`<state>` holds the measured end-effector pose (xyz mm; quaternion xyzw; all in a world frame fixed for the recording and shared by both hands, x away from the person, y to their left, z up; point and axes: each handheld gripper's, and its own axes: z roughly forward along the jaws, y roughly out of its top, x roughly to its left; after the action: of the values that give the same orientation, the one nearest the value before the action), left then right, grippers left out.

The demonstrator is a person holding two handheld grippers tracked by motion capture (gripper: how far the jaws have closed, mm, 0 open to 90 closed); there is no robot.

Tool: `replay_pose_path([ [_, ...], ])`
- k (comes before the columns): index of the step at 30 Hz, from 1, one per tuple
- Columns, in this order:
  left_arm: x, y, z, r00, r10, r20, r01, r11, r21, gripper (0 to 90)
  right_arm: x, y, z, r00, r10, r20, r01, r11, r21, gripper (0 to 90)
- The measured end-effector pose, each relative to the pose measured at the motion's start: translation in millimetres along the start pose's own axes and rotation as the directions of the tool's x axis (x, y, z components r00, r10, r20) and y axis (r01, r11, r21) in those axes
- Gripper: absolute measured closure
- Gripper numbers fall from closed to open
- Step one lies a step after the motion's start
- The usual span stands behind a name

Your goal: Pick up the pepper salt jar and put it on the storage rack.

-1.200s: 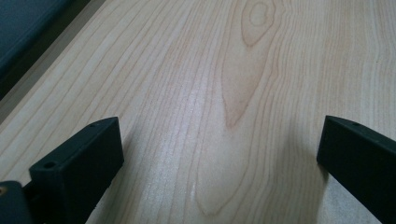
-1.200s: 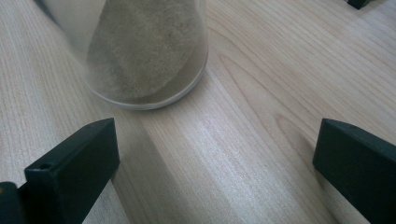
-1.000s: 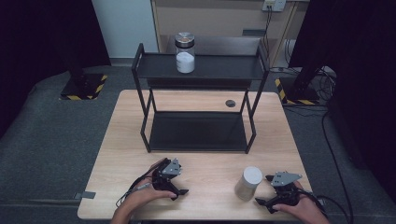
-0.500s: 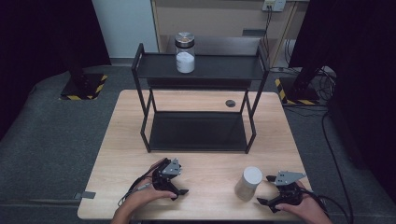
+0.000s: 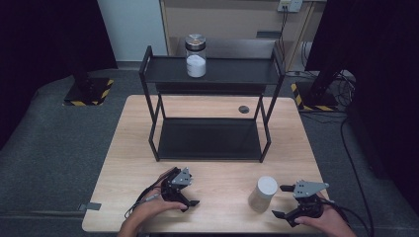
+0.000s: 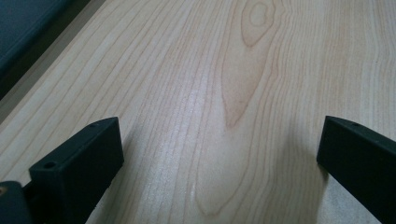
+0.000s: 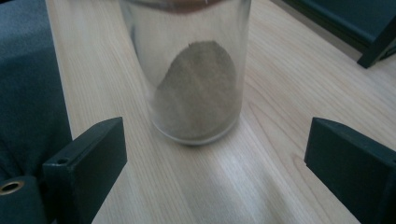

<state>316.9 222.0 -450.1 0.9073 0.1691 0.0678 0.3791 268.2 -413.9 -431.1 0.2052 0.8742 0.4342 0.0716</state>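
While both grippers sit low at the near edge of the table [image 5: 128, 148], neither holds anything. The right gripper [image 5: 282, 201] rests in the person's right hand [image 5: 326, 224] at the near right corner, its jaws spread wide and pointed toward the jar [image 5: 262, 193]. That jar stands upright on the wood just beside the jaw tips, apart from them, with a pale lid on top. In the right gripper view the jar [image 7: 194, 74] stands ahead of the two black jaws, centred on the gap between them but not yet inside it; its clear wall shows a heap of grey-brown powder banked up against one side, and the base sits flat on the table.

The left gripper [image 5: 190, 197] lies in the left hand [image 5: 150, 210] toward the near left, well apart from the jar. Its jaws stand wide apart too, and the left gripper view shows bare wood grain between them, with the table [image 6: 224, 93] edge at the upper left.

Farther back a black two-tier shelf [image 5: 217, 71] stands on the table. A second jar [image 5: 196, 55], holding white powder under a metal lid, stands on its top tier toward the left. A small dark disc [image 5: 243, 109] lies on the table behind the shelf's lower tier.
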Motion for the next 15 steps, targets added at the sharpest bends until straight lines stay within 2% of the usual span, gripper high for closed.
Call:
replay_pose_path([
  [9,-0.1,0.0,0.0,1.0000,0.000,0.000,0.000,1.0000,0.000,0.0,1.5,5.7,6.0,0.9995,-0.015,-0.028,0.014,1.000,-0.026,6.5],
  [15,0.0,0.0,0.0,1.0000,0.000,0.000,0.000,1.0000,0.000,0.0,6.3,10.2,12.1,0.9995,-0.021,-0.025,0.020,0.999,-0.047,6.4],
])
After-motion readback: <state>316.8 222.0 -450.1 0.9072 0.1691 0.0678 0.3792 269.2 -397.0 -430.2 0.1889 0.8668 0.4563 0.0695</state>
